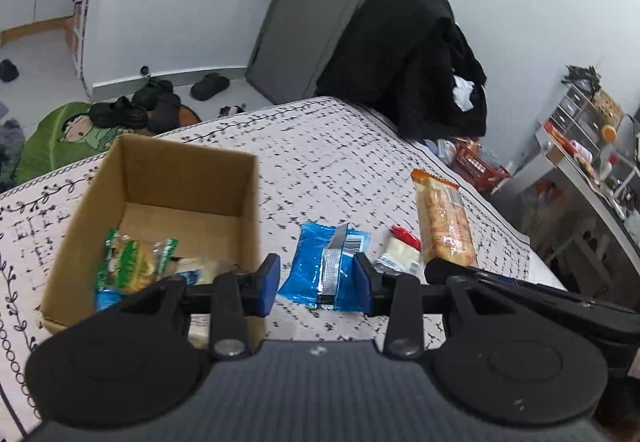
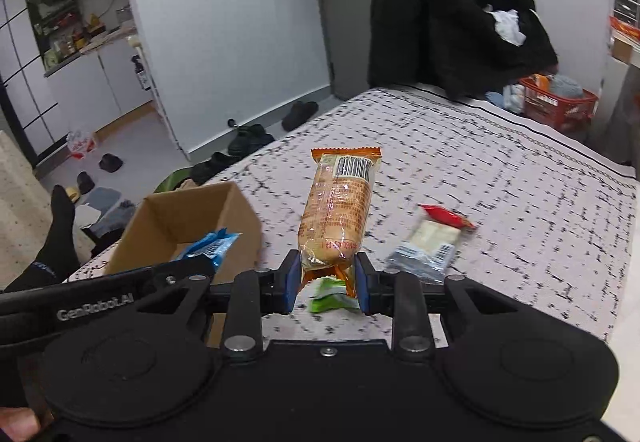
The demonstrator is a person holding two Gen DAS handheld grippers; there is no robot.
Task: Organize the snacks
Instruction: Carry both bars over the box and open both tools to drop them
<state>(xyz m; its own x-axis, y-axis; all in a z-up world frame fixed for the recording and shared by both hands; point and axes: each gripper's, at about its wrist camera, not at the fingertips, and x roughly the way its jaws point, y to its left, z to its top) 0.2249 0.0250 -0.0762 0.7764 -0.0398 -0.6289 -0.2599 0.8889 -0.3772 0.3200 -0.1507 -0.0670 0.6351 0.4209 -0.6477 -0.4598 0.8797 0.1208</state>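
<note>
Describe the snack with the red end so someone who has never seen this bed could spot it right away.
Start at the patterned bedspread, to the right of the open cardboard box. Beyond the long orange-wrapped snack gripped by the right gripper lies the small clear packet. It alone shows a pale, cream-coloured block through clear wrap, with one crimped red end.

Right of your box (image 1: 160, 193) lie 1 flat packet (image 1: 328, 266), then 1 small packet (image 1: 400, 254); 2 packets (image 1: 136, 262) sit inside it.
</note>
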